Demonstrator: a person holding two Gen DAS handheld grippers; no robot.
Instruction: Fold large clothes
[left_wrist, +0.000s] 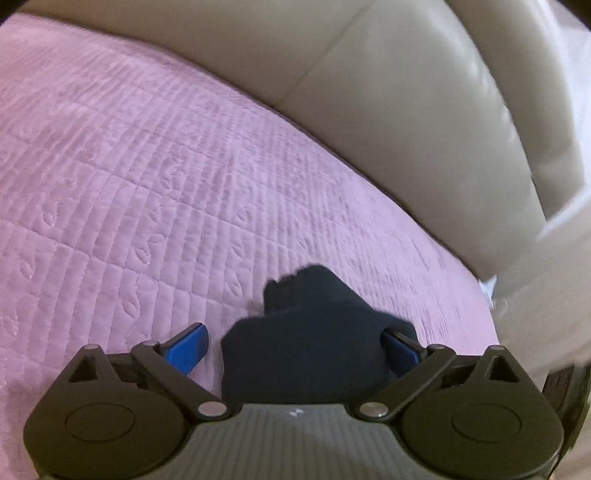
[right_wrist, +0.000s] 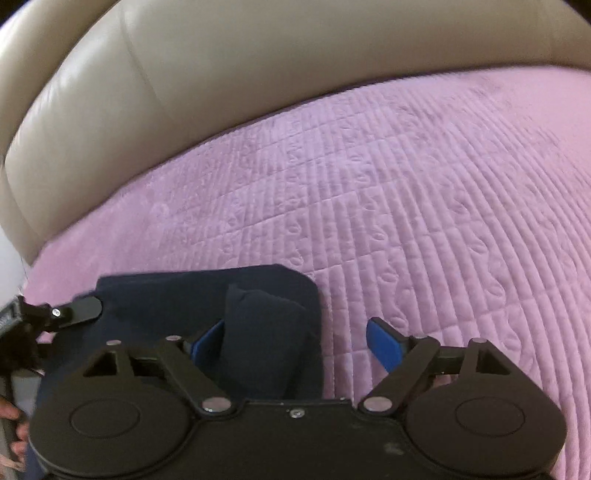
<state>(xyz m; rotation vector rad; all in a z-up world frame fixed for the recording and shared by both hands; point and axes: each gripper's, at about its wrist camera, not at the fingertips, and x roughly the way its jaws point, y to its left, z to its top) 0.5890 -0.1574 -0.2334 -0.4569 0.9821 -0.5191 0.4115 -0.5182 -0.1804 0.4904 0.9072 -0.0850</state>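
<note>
Lying on the pink quilt (right_wrist: 424, 192), the navy garment (right_wrist: 266, 332) sits bunched between both wide-open grippers (left_wrist: 295, 350) (right_wrist: 295, 343), apparently released; beige cushions (right_wrist: 221, 74) rise beyond.

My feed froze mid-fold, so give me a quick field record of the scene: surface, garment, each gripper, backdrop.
surface: pink quilted cover
garment: dark navy cloth, lying bunched on the cover
left gripper: jaws wide, cloth between them, left pad clear of it; contact at the right pad cannot be told
right gripper: jaws wide, a fold of cloth by its left pad, right pad over bare cover
backdrop: beige leather cushion behind the cover
</note>
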